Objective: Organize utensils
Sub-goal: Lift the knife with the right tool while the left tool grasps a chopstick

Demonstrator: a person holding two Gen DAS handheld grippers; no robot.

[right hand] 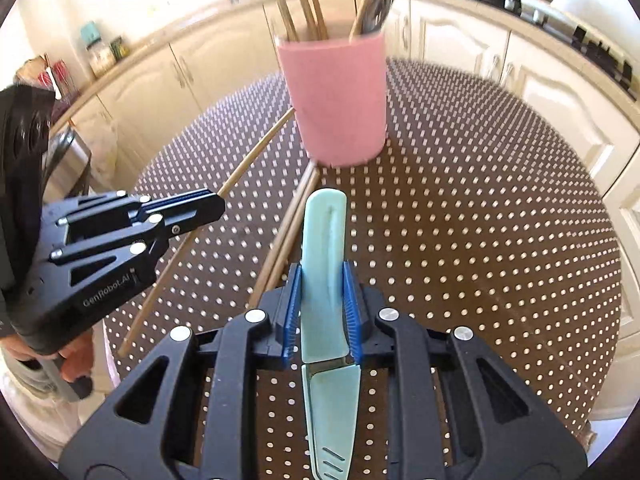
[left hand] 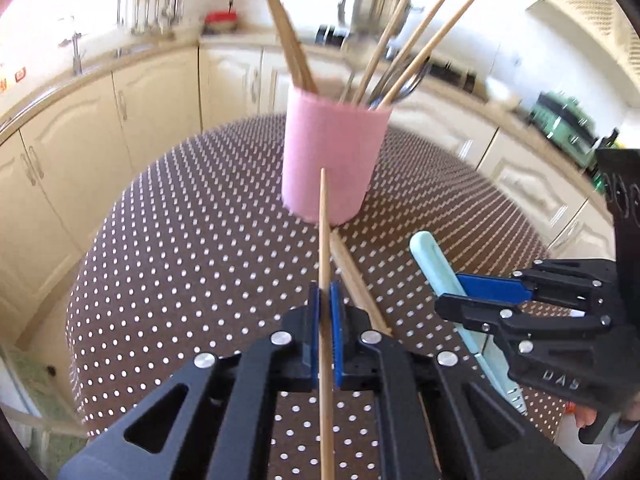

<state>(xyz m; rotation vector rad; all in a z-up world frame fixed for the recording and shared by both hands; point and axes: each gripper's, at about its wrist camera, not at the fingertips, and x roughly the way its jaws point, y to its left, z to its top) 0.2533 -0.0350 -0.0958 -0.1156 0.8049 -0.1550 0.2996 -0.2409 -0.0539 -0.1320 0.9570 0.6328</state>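
Blue ribbed pads of the left gripper (left hand: 325, 316) are pressed nearly together on a thin pale wooden chopstick (left hand: 325, 264); its tip points toward the pink cylindrical utensil holder (left hand: 334, 152), stopping just short of the holder's base in the left wrist view. The stick is lifted clear of the brown tablecloth with white dots (left hand: 180, 240), running back under the gripper body.

Right gripper (right hand: 322, 312): pads closed on the mint-green plastic handle of a knife (right hand: 324, 240), handle end toward the pink holder, blade in a matching green sheath trailing back beneath the jaws. Narrow gap only, filled by the handle.

Between the two grippers, a pair of thicker wooden chopsticks (right hand: 286, 236) lies flat on the cloth, far ends touching or just at the holder's base. Holder stands upright near the table's middle, already loaded with wooden chopsticks and metal cutlery (left hand: 404, 80), which lean outward. Cream kitchen cabinets (left hand: 152, 100) curve behind the holder.
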